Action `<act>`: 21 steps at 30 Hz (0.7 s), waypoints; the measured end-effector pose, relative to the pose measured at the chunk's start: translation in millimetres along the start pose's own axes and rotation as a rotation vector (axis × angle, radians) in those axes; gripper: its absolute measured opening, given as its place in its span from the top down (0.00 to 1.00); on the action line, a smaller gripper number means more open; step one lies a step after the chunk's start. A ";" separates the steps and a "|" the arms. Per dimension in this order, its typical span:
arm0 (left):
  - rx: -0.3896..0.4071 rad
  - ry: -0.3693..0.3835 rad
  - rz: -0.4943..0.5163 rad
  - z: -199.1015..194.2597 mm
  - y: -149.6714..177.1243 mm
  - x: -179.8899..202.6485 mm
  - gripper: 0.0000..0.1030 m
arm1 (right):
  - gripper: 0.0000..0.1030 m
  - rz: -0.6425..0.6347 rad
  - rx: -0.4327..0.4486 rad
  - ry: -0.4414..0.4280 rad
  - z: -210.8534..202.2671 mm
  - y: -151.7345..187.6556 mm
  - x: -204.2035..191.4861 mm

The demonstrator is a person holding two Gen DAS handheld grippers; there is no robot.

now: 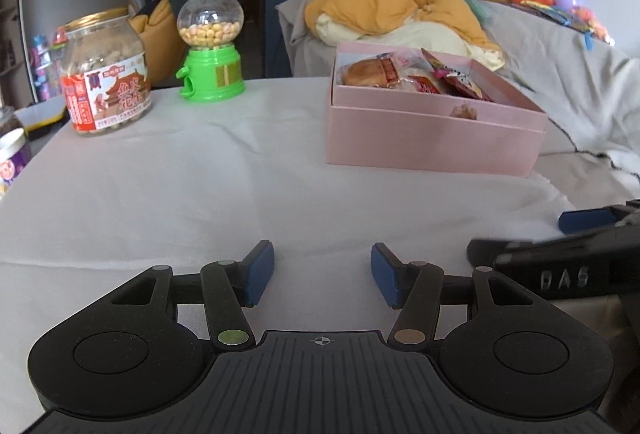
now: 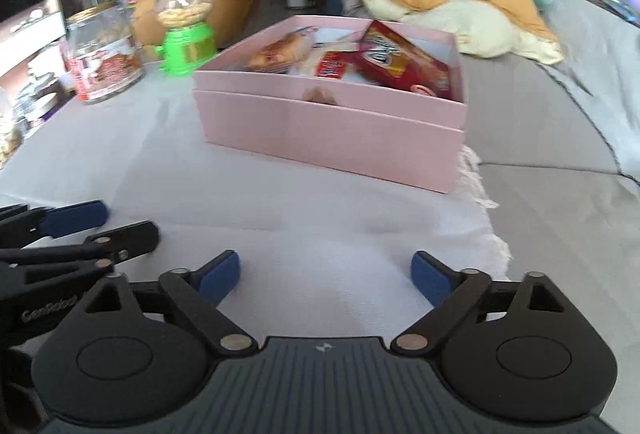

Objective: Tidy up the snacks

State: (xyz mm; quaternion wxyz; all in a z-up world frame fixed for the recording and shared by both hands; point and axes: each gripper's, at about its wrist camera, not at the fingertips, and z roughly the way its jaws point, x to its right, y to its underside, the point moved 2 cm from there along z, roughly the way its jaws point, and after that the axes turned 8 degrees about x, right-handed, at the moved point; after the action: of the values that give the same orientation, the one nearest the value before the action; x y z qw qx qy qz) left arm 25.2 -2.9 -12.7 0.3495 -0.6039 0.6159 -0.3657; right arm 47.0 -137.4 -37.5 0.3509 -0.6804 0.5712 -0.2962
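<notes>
Two hand-held grippers are seen low over the cloth-covered worktop (image 1: 200,173), on the near side of the pink box (image 1: 432,137). Left of the pink box, a clear jar of coated nuts (image 1: 106,73) and a green candy dispenser (image 1: 210,45) are set upright on the cloth, well apart from it. The left hand-held gripper (image 1: 323,274) is held released, its blue pads apart with only cloth between them. The pink box is placed near the worktop's right edge; wrapped snacks are piled inside it, among them a bun in clear wrap (image 1: 362,71) and a red packet (image 2: 404,63). The right hand-held gripper (image 2: 326,280) is spread wide and nothing is gripped.
</notes>
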 end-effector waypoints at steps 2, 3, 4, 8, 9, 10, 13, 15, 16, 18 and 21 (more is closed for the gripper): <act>0.000 -0.012 0.010 -0.9 1.6 2.1 0.42 | 0.00 0.034 0.006 0.009 -0.9 0.2 5.9; 0.000 -0.015 0.011 -1.8 1.9 2.7 0.42 | 0.00 0.031 0.015 0.013 -1.2 2.2 5.5; 0.000 -0.015 0.010 -2.3 2.3 2.7 0.42 | 0.00 0.024 0.024 0.018 -0.4 4.4 4.0; 0.000 -0.013 0.008 -1.9 2.0 1.6 0.42 | 0.00 0.033 0.076 0.034 -3.8 11.9 3.3; 0.000 -0.011 0.005 -2.2 2.0 1.3 0.42 | 0.00 0.032 0.085 0.034 -3.6 11.9 2.2; 0.001 -0.010 0.002 -2.6 2.1 1.0 0.42 | 0.00 0.036 0.086 0.032 -3.4 11.3 3.0; 0.000 -0.011 0.005 -2.3 1.9 0.4 0.42 | 0.00 0.045 0.090 0.026 -4.2 11.2 4.7; 0.000 -0.010 0.004 -2.4 2.0 0.8 0.42 | 0.00 0.040 0.089 0.030 -3.6 10.7 3.9; 0.000 -0.011 0.006 -2.3 2.0 0.9 0.42 | 0.00 0.038 0.089 0.031 -3.5 10.6 3.5; 0.000 -0.011 0.007 -2.4 1.9 0.6 0.42 | 0.00 0.038 0.089 0.031 -3.8 10.7 3.3; 0.001 -0.010 0.004 -2.3 1.8 0.5 0.41 | 0.00 0.038 0.089 0.031 -3.8 10.7 3.4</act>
State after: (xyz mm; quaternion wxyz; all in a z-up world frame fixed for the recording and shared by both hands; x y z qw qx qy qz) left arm 22.4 -3.4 -13.1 0.3535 -0.6042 0.6154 -0.3622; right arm 38.5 -142.4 -44.0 0.3774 -0.6484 0.5757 -0.3251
